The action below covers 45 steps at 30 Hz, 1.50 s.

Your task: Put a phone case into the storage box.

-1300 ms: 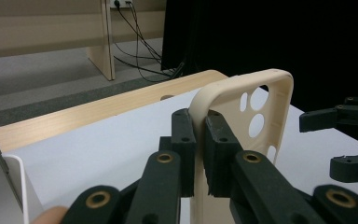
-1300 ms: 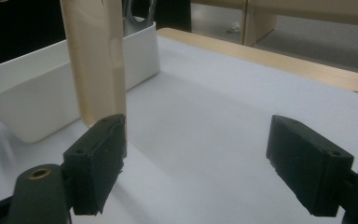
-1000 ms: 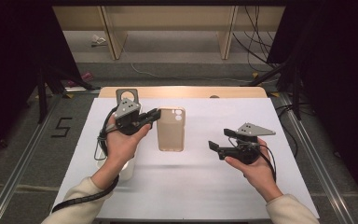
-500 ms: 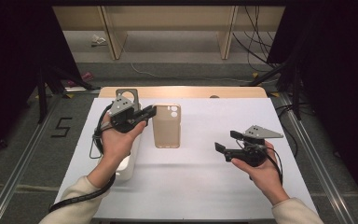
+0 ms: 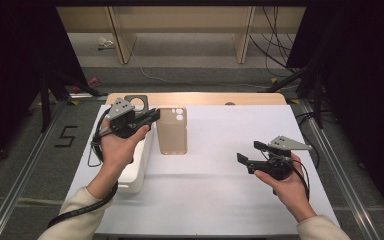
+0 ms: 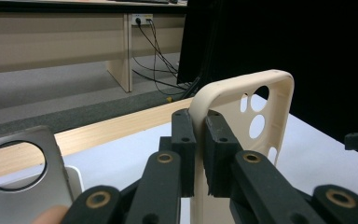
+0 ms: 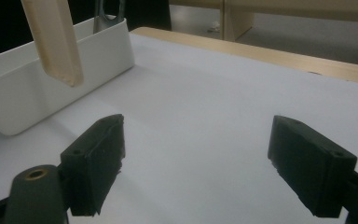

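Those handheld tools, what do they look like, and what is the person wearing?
Each tool, left and right, is black with two blocky jaw pads on linked bars joined by brass-coloured pins. A grey three-cornered plate tops each one. A thick black cable trails from the left tool. The sleeves are cream-coloured.

Place: a lab-like recording room
Desk: a desk (image 5: pixel 205 200) under a white sheet, under both tools
Surround: black curtains (image 5: pixel 360 75) to either side of the tools
Floor: grey carpet, metal rails (image 5: pixel 25 165) beside the desk, loose cables (image 5: pixel 275 30) beyond the tools
Furniture: pale wooden benches (image 5: pixel 180 20) beyond the desk
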### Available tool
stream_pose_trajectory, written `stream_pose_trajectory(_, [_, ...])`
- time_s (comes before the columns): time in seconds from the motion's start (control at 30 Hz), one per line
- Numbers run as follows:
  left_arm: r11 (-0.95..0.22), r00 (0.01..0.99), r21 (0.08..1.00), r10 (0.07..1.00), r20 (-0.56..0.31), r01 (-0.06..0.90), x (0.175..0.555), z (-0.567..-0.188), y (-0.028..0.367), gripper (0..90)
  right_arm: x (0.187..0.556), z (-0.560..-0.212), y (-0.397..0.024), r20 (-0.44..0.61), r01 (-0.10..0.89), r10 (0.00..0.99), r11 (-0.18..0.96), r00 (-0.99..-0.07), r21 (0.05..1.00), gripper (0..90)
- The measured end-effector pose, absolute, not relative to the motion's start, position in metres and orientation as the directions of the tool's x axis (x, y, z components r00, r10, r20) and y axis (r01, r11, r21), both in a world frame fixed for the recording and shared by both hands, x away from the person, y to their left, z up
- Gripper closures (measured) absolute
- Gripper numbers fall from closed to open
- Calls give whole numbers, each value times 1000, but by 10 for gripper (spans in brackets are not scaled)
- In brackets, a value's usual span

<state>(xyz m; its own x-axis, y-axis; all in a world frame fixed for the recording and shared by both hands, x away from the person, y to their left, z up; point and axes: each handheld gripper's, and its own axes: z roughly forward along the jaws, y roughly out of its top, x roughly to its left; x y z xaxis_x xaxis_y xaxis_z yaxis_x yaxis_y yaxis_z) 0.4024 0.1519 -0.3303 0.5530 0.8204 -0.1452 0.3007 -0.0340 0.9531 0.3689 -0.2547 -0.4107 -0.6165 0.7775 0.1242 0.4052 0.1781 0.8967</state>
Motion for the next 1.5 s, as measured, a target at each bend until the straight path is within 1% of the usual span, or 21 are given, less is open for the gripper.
stream_pose_trajectory(0.27, [-39, 554, 957, 822, -132, 286, 406, -328, 160, 839, 367, -412, -260, 128, 410, 785, 170, -607, 896, 194])
stream_pose_trajectory(0.33, [-31, 538, 953, 831, -144, 303, 405, -327, 162, 839, 367, -412, -261, 130, 411, 786, 168, -604, 896, 194])
stream_pose_trajectory(1.17, [-13, 521, 952, 839, -155, 304, 411, -314, 190, 839, 364, -413, -270, 133, 420, 797, 162, -589, 893, 192])
stream_pose_trajectory(1.5, [-1, 500, 953, 851, -159, 304, 412, -310, 205, 839, 363, -414, -274, 136, 422, 801, 155, -583, 893, 190])
